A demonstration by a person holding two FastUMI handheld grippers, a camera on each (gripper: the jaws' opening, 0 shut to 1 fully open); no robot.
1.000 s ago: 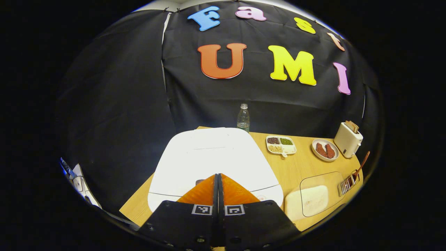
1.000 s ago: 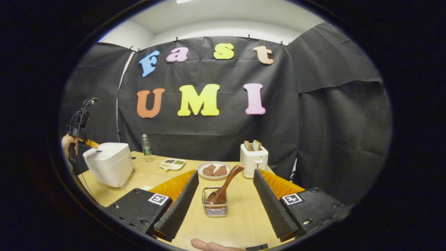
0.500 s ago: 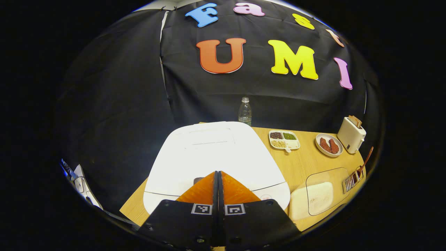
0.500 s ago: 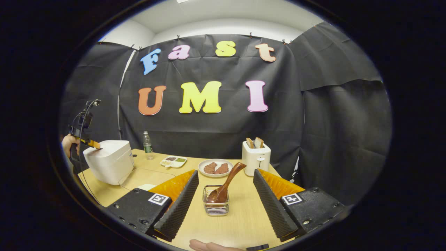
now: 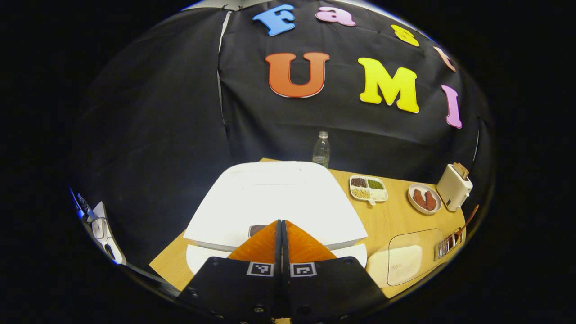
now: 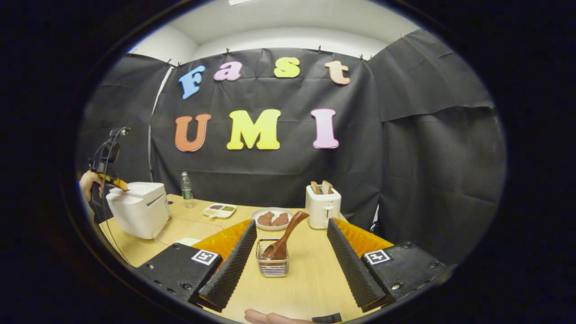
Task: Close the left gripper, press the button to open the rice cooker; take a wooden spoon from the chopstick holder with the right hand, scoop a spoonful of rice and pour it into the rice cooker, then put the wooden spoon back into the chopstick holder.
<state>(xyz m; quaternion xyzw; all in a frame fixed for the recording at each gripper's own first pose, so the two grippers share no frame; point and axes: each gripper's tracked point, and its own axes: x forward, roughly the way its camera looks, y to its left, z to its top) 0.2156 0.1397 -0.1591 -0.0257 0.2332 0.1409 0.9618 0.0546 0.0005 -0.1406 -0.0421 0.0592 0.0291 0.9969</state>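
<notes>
Two grippers are at work over a light wooden table (image 6: 310, 288). In the left gripper view, the left gripper (image 5: 281, 225) has its two fingers pressed flat together with no gap between them, their joined tip resting at a small dark button (image 5: 254, 230) on the front of the white plastic rice cooker (image 5: 274, 202), nothing held between them. The cooker's lid stands slightly lifted, a dark seam showing between it and the white base below. In the right gripper view, that same gripper appears far off at the table's left edge, tilted down onto the cooker's top, with a hand (image 6: 86, 184) wrapped around its grip.

The right gripper (image 6: 290, 245) is level and low over the table's near edge, jaws spread wide and empty. Between its fingers, but farther back and touching neither, sits the small square wire chopstick holder (image 6: 272, 262). A brown wooden spoon (image 6: 282, 238) stands in it, bowl down, handle leaning up to the right. A fingertip (image 6: 265, 317) of the holding hand shows at the bottom of this view.

Beside the cooker, toward the table's near edge, lies a clear shallow tray of white rice (image 5: 407, 261). Along the far edge stand a clear plastic water bottle (image 5: 321, 150), a white divided dish of beans and grains (image 5: 369, 188), a round plate with two reddish-brown pieces (image 5: 424, 199) and a white toaster with bread slices (image 6: 322, 204).
</notes>
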